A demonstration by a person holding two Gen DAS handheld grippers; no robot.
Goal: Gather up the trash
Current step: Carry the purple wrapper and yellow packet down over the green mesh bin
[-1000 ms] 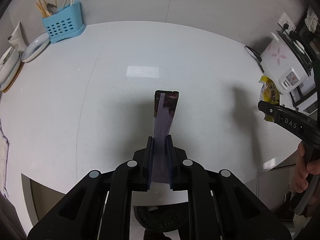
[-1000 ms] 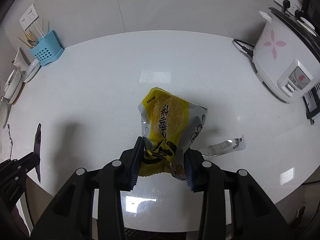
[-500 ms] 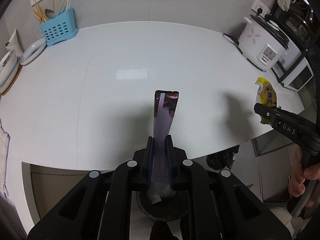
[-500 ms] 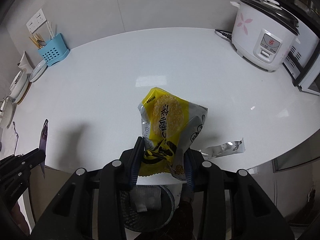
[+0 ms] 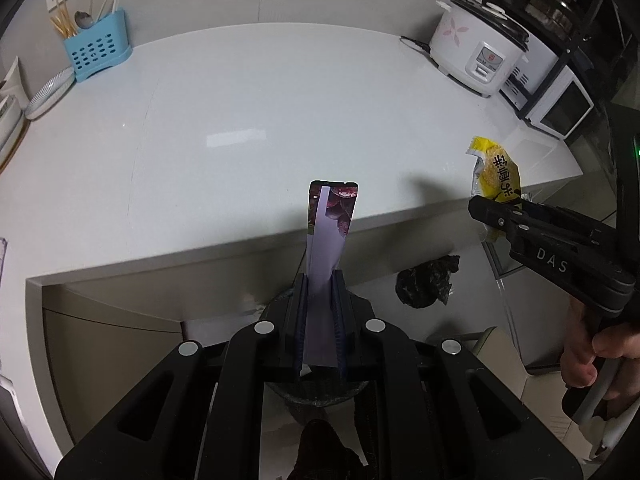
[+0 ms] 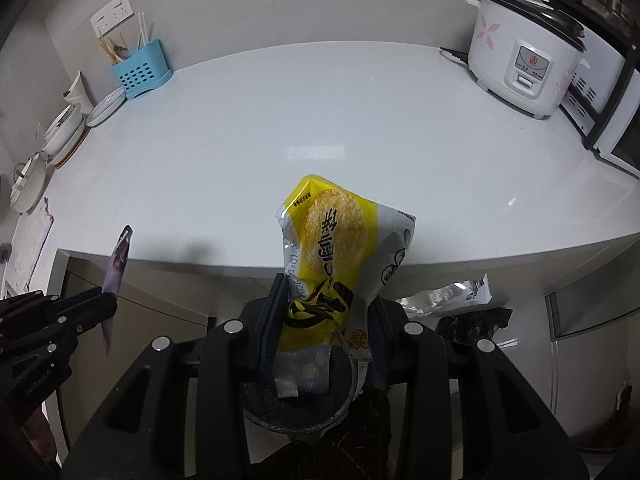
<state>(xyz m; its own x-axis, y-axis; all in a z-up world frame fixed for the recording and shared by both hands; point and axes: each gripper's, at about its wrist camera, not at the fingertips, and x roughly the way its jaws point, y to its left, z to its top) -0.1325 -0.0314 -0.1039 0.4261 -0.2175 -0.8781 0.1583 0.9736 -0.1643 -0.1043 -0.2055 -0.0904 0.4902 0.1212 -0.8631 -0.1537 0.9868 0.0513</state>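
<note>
My left gripper (image 5: 319, 280) is shut on a narrow purple wrapper (image 5: 330, 224) that stands upright, off the front edge of the white counter (image 5: 248, 120). My right gripper (image 6: 326, 300) is shut on a yellow and silver snack bag (image 6: 332, 240), also in front of the counter edge. A round dark trash bin (image 6: 298, 400) sits below both grippers, with a wrapper inside; it also shows in the left wrist view (image 5: 320, 390). The right gripper (image 5: 500, 216) with its bag (image 5: 498, 172) shows at the right of the left wrist view. The left gripper (image 6: 108, 296) shows at the left of the right wrist view.
A white rice cooker (image 6: 524, 56) and a microwave (image 6: 612, 120) stand at the counter's right. A blue utensil holder (image 6: 140, 72) and dishes (image 6: 64, 132) stand at the back left. A black bag (image 5: 428, 280) lies on the floor. A silver wrapper strip (image 6: 448, 294) hangs from the snack bag.
Both grippers have pulled back from over the counter, past its front edge, still holding their wrappers. The trash bin has come into view below them.
</note>
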